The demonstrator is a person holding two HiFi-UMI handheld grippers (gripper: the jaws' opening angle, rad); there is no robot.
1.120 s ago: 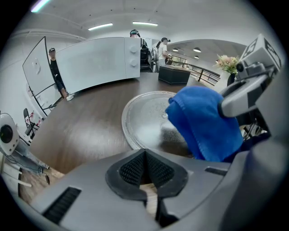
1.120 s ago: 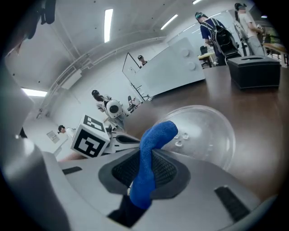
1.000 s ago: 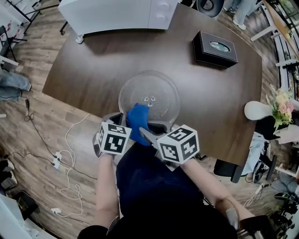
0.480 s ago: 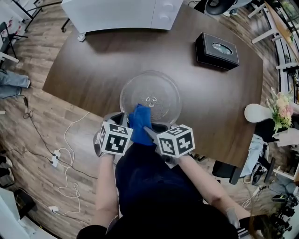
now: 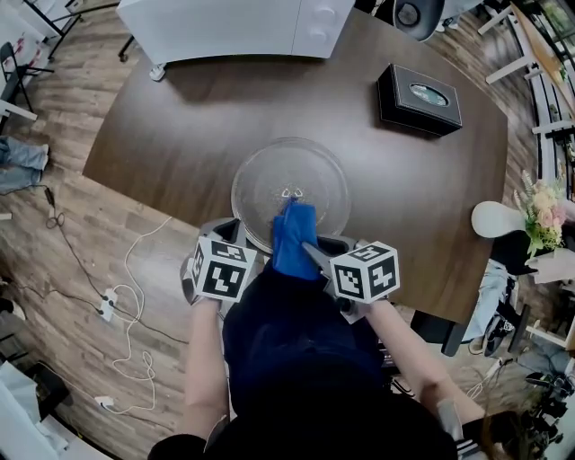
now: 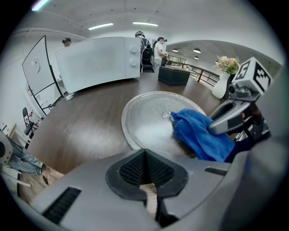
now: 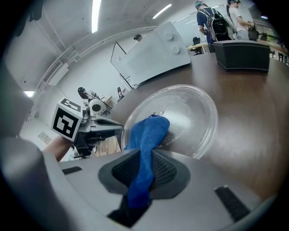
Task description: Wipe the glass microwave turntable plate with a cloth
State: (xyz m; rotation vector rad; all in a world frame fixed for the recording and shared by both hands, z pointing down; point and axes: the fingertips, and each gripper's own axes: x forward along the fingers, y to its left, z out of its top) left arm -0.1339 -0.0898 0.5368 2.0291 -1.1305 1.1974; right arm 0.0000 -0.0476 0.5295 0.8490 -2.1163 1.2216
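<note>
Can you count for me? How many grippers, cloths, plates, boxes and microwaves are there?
grippers: 2 (left gripper, right gripper)
blue cloth: 1
glass turntable plate: 1
black box: 1
white microwave: 1
total: 6

cloth [image 5: 294, 237] shifted right, seemingly nearer plate [image 5: 268, 180] centre

Plate [image 5: 289, 184] sits mid-frame on table [image 5: 180, 126]. Cloth [image 5: 294, 235] lies over plate's lower rim, its near end between the jaws of right gripper [image 5: 310, 250]. Left gripper [image 5: 232, 232] is at plate's lower-left rim, left of cloth. Box [image 5: 420, 97] is upper right, well apart. Vase [image 5: 497, 218] is at table's right edge. Microwave [image 5: 225, 27] is at the top edge.
</note>
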